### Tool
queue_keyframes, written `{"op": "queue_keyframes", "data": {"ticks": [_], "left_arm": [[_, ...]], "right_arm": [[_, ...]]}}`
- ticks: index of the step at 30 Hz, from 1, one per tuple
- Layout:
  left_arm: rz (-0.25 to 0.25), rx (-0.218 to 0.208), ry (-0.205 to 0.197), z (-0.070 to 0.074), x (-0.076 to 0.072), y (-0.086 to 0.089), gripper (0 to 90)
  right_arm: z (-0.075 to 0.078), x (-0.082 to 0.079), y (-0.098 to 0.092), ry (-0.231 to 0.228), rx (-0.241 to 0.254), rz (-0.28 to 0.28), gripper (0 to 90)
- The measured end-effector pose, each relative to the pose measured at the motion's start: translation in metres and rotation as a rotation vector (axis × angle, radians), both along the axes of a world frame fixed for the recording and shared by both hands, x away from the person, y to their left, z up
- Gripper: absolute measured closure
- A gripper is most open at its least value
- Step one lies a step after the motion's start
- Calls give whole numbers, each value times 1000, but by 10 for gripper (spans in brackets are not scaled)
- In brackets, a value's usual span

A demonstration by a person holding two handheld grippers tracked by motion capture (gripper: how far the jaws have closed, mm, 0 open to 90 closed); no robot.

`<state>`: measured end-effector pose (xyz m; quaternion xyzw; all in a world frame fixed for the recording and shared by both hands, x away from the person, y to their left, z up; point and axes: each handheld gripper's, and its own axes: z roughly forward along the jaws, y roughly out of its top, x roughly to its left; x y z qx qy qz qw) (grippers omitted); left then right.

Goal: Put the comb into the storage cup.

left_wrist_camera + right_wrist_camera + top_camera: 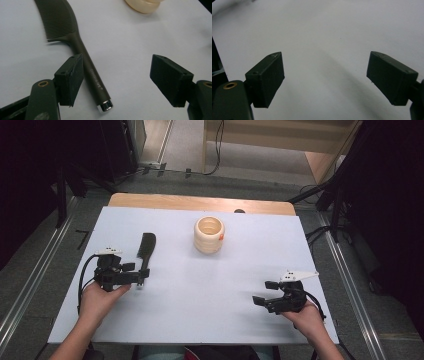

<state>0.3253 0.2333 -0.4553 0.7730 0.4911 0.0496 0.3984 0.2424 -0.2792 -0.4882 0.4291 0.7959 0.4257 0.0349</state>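
Comb position first: the black comb lies flat on the white table at your left, teeth pointing away from you, handle toward you. Your left gripper sits at the handle end with its jaws apart; in the left gripper view the comb handle runs just inside the left-hand jaw, close against its pad, while the other jaw stands well clear over bare table, and nothing is clamped. Whether that pad actually touches the handle cannot be told. Farther back, near the table's middle, a cream ribbed cup stands upright, well apart from the comb. At your right, your right gripper hovers near the table's front edge, jaws wide apart and holding nothing.
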Motion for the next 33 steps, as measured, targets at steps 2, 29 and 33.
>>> {"op": "queue_keyframes", "data": {"ticks": [2, 29, 33], "left_arm": [[11, 14, 0, 0, 4, 0, 279], [108, 150, 99, -2, 32, -14, 342], [112, 181, 104, -9, 30, -16, 373]], "right_arm": [[0, 0, 0, 0, 0, 0, 127], [1, 0, -1, -8, -1, -2, 127], [1, 0, -1, -10, -5, -3, 127]]}}
